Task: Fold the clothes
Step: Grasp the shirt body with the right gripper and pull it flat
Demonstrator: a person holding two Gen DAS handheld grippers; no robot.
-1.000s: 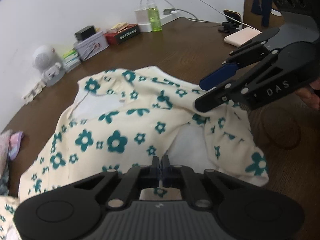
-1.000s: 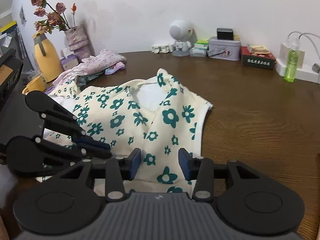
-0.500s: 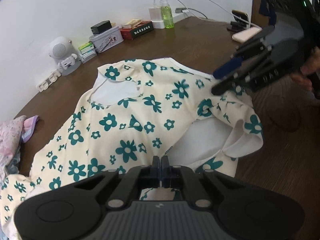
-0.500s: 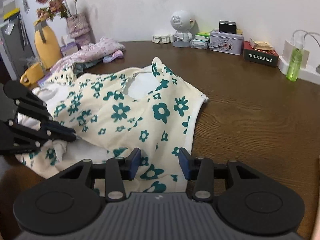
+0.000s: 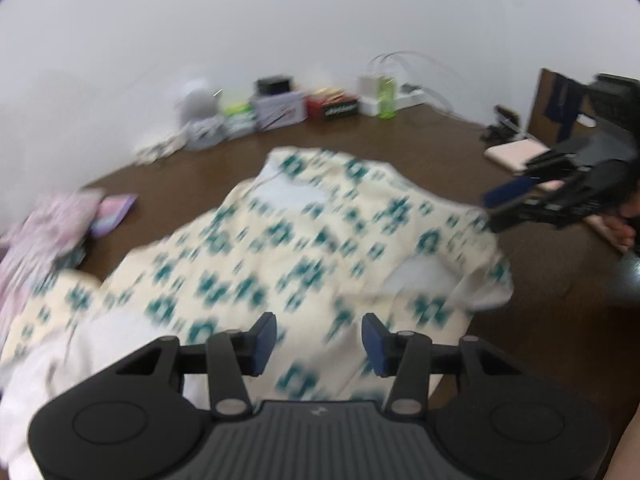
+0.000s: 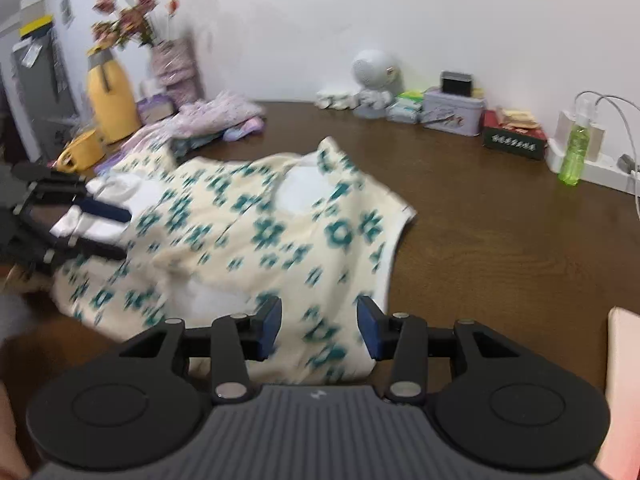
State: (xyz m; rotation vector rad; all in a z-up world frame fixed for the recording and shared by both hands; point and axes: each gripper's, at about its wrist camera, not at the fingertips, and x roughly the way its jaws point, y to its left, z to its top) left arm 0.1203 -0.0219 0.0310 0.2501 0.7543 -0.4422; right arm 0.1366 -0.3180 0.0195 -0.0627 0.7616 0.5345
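- Left wrist view: left gripper (image 5: 319, 338) with fingers spread apart, nothing between them, poised over near hem of cream floral dress (image 5: 280, 256).
- Dress spread crumpled across middle of brown tabletop (image 6: 500, 216), neckline toward far edge.
- Right gripper (image 6: 319, 330) likewise parted, empty, above dress's right side.
- Green bottle (image 6: 575, 151) near far right corner; folded pink clothes (image 6: 218, 114) at far left edge.
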